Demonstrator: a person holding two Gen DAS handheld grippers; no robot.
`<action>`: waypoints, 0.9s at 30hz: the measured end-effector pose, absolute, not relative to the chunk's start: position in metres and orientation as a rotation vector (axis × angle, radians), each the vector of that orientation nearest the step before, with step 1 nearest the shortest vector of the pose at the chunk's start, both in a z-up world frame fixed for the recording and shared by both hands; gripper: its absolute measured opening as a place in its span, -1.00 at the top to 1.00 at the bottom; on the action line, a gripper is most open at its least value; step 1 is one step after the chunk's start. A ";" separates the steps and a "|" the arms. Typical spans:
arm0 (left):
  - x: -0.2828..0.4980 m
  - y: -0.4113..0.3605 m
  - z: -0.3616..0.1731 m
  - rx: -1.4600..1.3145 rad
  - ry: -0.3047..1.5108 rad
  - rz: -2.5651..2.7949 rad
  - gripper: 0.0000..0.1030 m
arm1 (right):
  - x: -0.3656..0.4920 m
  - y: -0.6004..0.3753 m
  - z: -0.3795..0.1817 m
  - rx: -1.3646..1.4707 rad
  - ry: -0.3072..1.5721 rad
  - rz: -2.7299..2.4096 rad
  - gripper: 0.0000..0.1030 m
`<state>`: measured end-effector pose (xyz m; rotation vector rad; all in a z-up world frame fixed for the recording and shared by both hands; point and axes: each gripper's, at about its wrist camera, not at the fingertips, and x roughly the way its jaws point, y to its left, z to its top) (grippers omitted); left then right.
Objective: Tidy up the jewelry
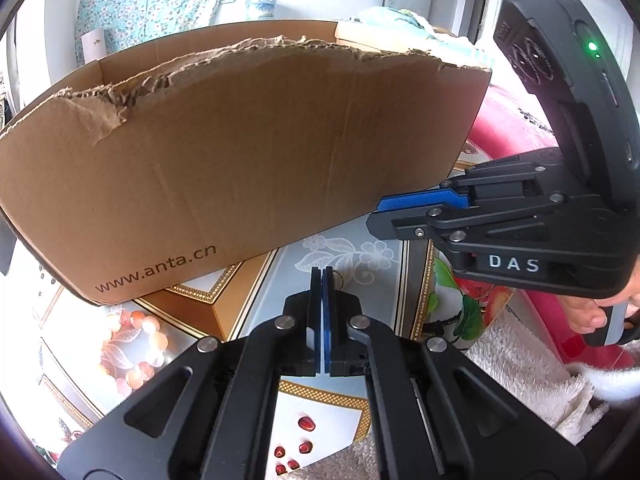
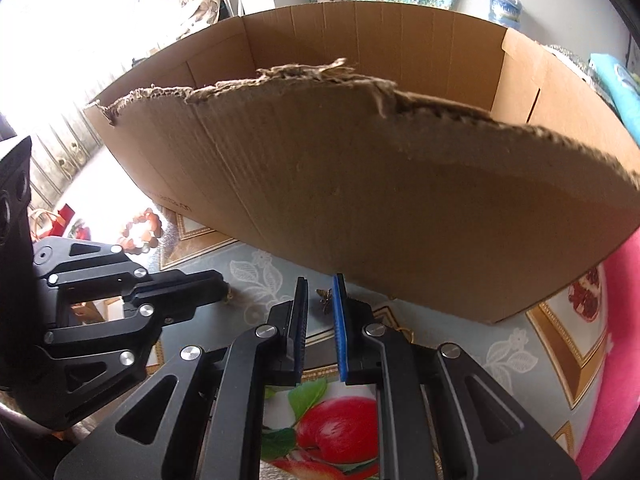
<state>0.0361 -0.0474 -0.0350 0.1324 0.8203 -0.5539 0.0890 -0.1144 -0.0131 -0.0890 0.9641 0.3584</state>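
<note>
A torn brown cardboard box (image 1: 224, 160) marked www.anta.cn stands on the patterned table; it also shows in the right wrist view (image 2: 400, 184). My left gripper (image 1: 322, 276) is shut, with a small gold ring (image 1: 337, 279) just beside its right fingertip; whether it holds the ring I cannot tell. It also shows in the right wrist view (image 2: 224, 288). My right gripper (image 2: 320, 288) is open a little around a small bronze trinket (image 2: 325, 298) on the table. It also shows in the left wrist view (image 1: 380, 210). A bracelet of orange-pink beads (image 1: 132, 344) lies left of the box (image 2: 140, 232).
A flowered plastic tablecloth (image 1: 340, 248) covers the table. A fluffy white towel (image 1: 532, 380) and a pink cushion (image 2: 624, 320) lie at the right. A person's hand (image 1: 600, 312) grips the right tool's handle.
</note>
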 end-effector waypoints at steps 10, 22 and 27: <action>0.036 -0.046 -0.037 0.130 0.816 -0.557 1.00 | 0.090 -0.087 -0.015 -0.135 0.990 0.435 0.74; 0.033 -0.048 -0.038 0.139 0.806 -0.558 1.00 | 0.074 -0.094 -0.017 -0.081 1.026 0.491 0.73; 0.032 -0.048 -0.038 0.142 0.802 -0.560 1.00 | 0.069 -0.101 -0.018 -0.093 1.014 0.464 0.29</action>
